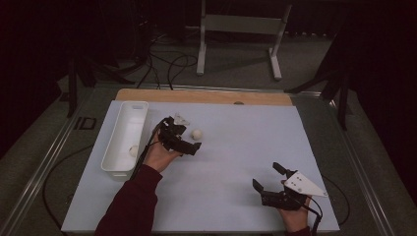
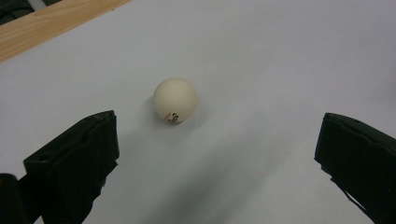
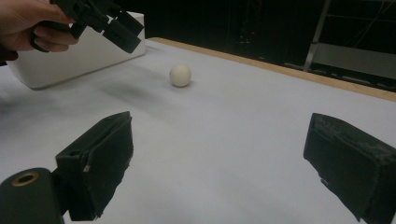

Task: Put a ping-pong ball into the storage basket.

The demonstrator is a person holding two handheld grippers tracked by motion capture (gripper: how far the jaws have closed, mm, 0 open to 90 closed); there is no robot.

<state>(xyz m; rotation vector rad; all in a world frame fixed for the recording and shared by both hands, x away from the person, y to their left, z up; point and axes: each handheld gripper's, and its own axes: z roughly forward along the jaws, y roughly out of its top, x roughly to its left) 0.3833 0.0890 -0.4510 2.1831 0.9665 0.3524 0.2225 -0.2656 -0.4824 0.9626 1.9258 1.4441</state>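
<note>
Nearest, the right gripper (image 1: 269,178) is held wide open and empty over the mat (image 1: 236,162). Farther on, the left gripper (image 1: 191,145) is also spread wide, empty, with the ball (image 1: 196,133) resting on the mat just beyond its jaws. Beyond lies the tray (image 1: 124,137), in which another ball (image 1: 133,150) is seen; if one jaw touches first, the loose ball could be knocked rolling away.

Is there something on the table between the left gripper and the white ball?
No. In the left gripper view the stretch from the open left gripper to the white ball is bare table; the ball lies just ahead of the jaws.
</note>
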